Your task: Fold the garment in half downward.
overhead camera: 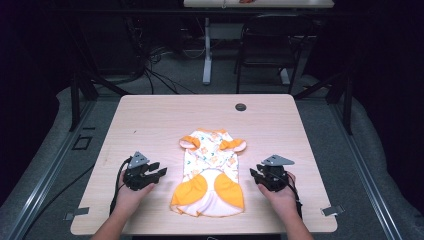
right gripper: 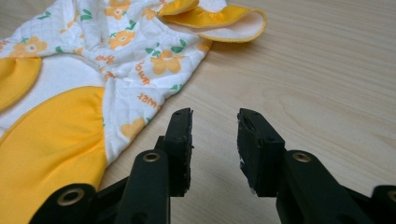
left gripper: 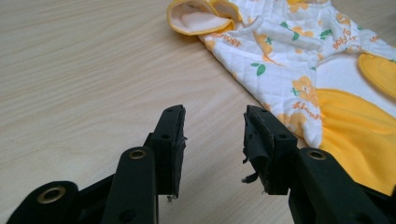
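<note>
Pale wooden table (overhead camera: pixel 150 120), small quilted white garment with orange flower print and orange patches (overhead camera: pixel 210 172) spread flat at its middle, both my grippers empty.
From above, I'd bring the left gripper (overhead camera: pixel 159 172) and right gripper (overhead camera: pixel 254 175) in evenly. Left gripper view: jaws parted over bare wood, garment's side hem (left gripper: pixel 280 102) just beside; pinch there. Right gripper view: jaws parted, hem (right gripper: pixel 140 116) near; slide the lower pad under.
</note>
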